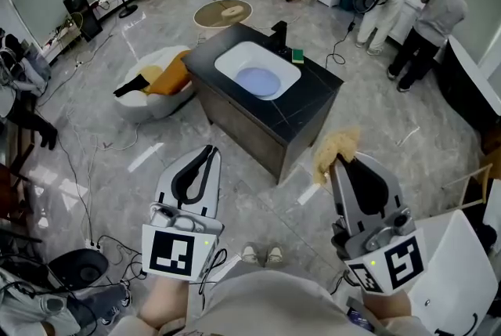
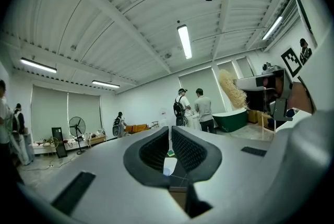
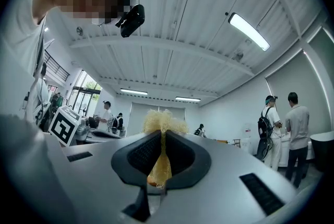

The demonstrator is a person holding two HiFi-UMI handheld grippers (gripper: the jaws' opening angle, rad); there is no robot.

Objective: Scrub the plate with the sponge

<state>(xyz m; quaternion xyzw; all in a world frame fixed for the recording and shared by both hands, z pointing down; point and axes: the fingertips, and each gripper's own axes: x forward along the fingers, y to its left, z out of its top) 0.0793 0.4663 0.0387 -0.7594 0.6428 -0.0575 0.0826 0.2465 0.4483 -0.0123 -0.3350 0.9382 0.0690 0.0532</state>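
R gripper pinches yellow sponge; L gripper pressed together, empty. Approach plate in sink, middle of counter; press sponge flat.

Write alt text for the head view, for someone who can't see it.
The right tongs pinch a frayed yellow sponge; the left tongs are shut and empty. Both point toward a black counter whose white sink holds a pale blue plate.
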